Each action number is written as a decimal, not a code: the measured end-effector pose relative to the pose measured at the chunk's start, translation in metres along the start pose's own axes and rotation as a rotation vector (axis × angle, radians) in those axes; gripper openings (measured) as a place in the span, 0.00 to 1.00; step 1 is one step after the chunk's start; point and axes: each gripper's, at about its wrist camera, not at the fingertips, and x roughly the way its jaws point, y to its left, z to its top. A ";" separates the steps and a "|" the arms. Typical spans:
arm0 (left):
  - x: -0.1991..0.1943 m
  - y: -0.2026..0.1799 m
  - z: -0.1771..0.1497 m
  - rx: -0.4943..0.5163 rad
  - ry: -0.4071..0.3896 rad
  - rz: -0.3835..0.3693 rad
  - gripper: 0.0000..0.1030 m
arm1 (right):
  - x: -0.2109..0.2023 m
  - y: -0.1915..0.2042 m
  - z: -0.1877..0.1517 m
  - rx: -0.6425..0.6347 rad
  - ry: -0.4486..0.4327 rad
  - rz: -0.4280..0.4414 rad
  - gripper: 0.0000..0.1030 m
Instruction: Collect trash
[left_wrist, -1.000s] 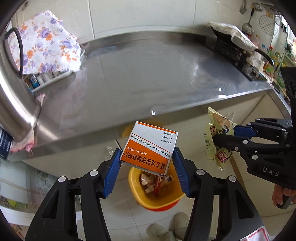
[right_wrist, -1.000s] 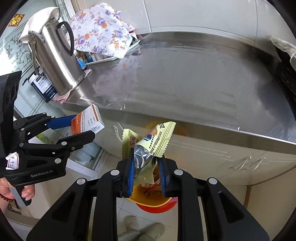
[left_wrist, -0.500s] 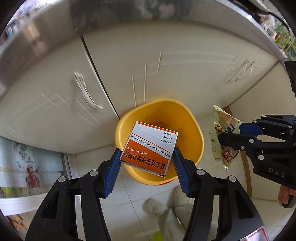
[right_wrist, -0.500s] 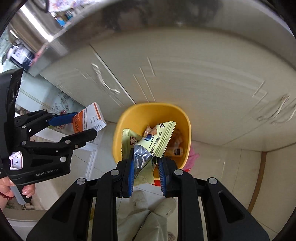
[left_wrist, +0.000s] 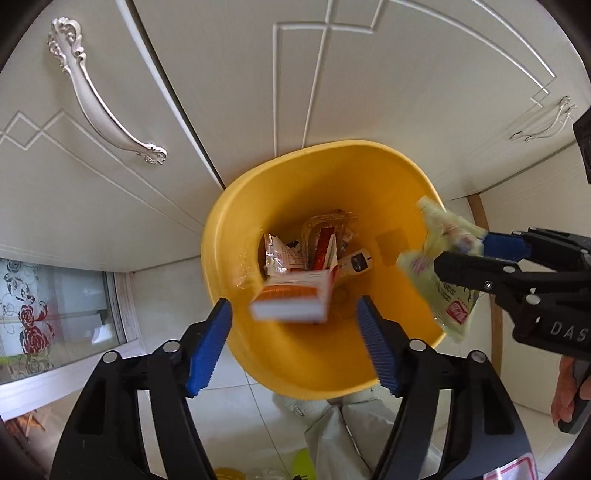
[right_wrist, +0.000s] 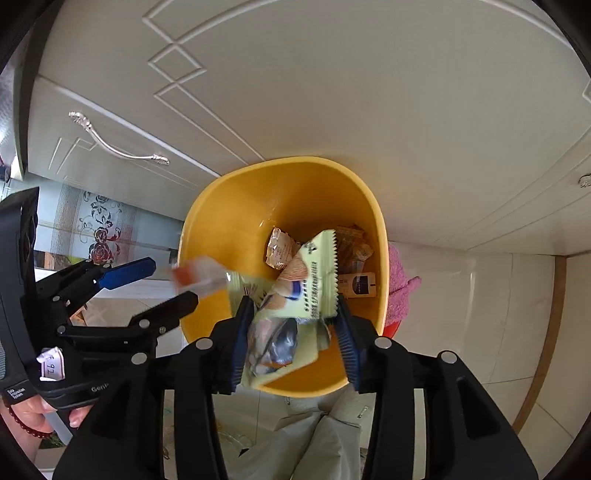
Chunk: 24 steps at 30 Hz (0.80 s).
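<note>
Trash is dropping: our left gripper (left_wrist: 293, 328) has just been opening, and the orange-and-white box (left_wrist: 291, 301) shows blurred between the spread pads, touching neither, directly over the yellow bin (left_wrist: 236, 236) at frame centre. Our right gripper (right_wrist: 291, 336) has also just been opening; the pale green wrapper (right_wrist: 291, 295) sits between its pads, seemingly loose, long axis pointing toward the bin's floor. Both hands hang above the rim.
</note>
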 end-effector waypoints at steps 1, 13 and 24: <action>0.001 -0.001 0.000 0.002 0.003 -0.006 0.68 | 0.000 -0.001 0.001 0.000 -0.002 0.005 0.49; -0.003 -0.001 0.005 -0.023 0.000 -0.009 0.68 | -0.013 0.002 0.010 0.011 -0.041 -0.019 0.51; -0.032 0.010 0.000 -0.178 -0.077 0.029 0.78 | -0.033 0.023 -0.006 0.007 -0.157 -0.244 0.69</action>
